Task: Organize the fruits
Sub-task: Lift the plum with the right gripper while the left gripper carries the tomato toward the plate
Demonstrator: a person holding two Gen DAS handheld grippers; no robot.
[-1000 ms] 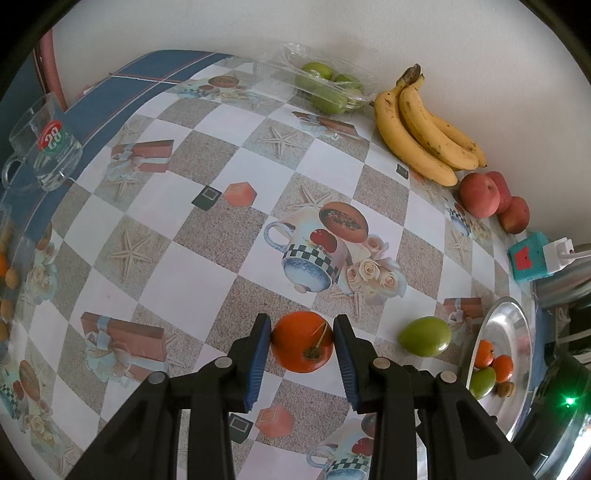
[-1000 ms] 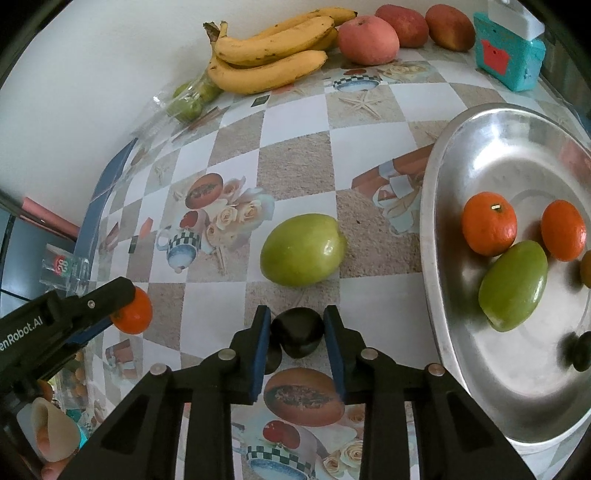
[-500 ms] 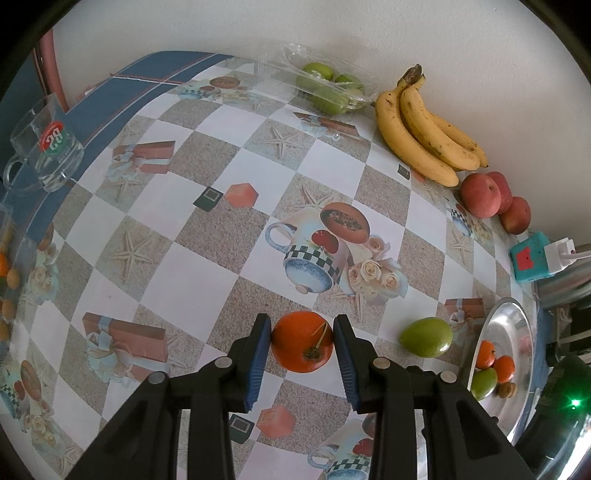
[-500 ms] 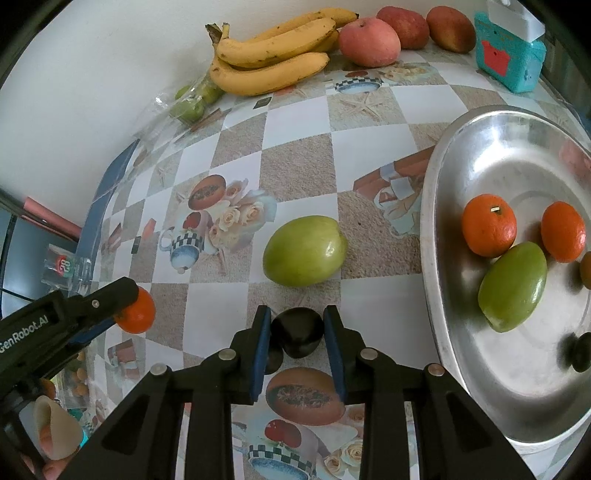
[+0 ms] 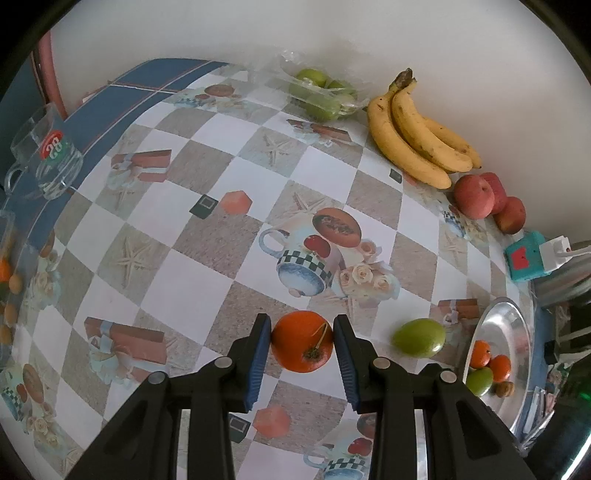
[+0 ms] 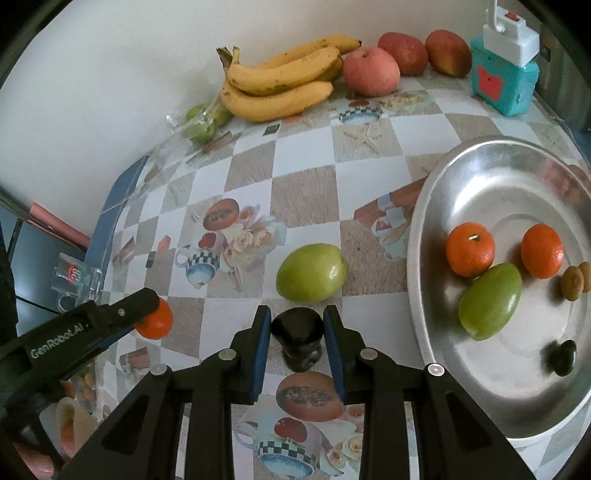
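Little has moved: left gripper [image 5: 302,350] stays clenched on the orange [image 5: 302,340], right gripper [image 6: 297,345] on the dark fruit [image 6: 297,338]. Tray [image 6: 476,162] holds five-odd fruits; green fruit [image 6: 312,273] waits mid-counter.

Plain white wall [image 5: 229,33] behind a table [image 5: 192,280] under a checkered printed oilcloth; soft daylight; glass mug [image 5: 44,155] near the table's blue-edged far corner.
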